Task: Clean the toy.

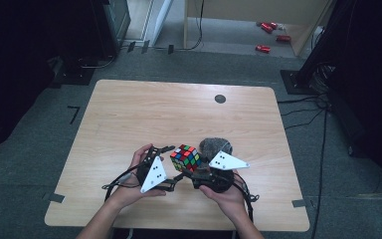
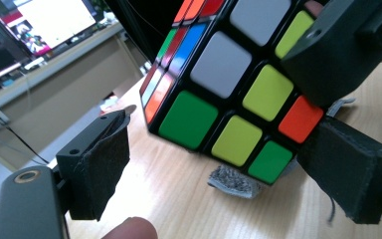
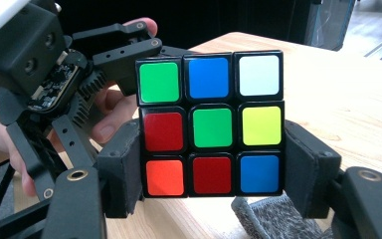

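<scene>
**Cube clamped in the right hand-held gripper, left one standing open beside it**

The puzzle cube point(image 3: 210, 124) is sitting between the two black jaws of the right hand-held gripper point(image 3: 214, 174), whose pads are pressing on its lower left and right sides; the jaws are clamped on the cube and holding it clear of the wooden surface point(image 1: 129, 119). In the right gripper view the face turned toward the camera is showing green, blue and white along the top, red, green and yellow in the middle, and orange, red and blue along the bottom.

In the high view the cube point(image 1: 186, 157) is lying just ahead of the right hand-held gripper point(image 1: 197, 174) and just to the inner side of the left hand-held gripper point(image 1: 171, 167), between the two hands.

The left hand-held gripper point(image 2: 214, 164) is standing with its jaws apart. In its own view the cube point(image 2: 229, 94) is hanging tilted, one lower corner reaching down between the two pads point(image 2: 102, 167). The left pad is well clear of the cube; whether the right pad is brushing the corner I cannot tell. A jaw of the right hand-held gripper is showing at the upper right, pressed on the cube.

A grey woolly cloth point(image 1: 214, 146) is lying on the surface under and just beyond the right hand-held gripper.
</scene>
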`<state>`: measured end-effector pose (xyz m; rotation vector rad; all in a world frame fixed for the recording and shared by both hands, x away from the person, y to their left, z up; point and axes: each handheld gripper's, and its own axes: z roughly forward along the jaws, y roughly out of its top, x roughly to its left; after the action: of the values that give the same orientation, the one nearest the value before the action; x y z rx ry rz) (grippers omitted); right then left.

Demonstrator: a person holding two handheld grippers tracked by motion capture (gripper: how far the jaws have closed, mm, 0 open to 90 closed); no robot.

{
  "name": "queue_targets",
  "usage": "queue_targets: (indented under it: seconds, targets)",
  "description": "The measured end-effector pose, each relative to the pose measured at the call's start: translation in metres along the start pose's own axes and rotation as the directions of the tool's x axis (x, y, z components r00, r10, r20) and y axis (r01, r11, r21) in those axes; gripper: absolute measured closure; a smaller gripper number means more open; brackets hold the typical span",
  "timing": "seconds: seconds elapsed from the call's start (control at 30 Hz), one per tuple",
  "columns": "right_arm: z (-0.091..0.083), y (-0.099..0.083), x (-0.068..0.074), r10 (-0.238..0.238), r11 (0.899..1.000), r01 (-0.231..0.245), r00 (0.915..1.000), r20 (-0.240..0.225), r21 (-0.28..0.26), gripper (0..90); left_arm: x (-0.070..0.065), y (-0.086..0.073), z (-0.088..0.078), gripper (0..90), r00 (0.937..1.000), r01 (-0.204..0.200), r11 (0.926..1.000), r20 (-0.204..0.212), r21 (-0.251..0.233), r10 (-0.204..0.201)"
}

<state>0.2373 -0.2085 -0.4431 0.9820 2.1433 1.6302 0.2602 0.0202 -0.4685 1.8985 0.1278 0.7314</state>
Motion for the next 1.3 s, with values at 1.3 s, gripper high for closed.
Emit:
queue_targets:
  seconds: [1.3]
  targets:
    - [-0.010,-0.011,-0.051,0.072,0.997,-0.072,0.9622,0.263,-0.009,15.8,0.020,-0.013,-0.003,33.0,0.9648,0.259,0.9579,-0.077,0.123,-0.251]
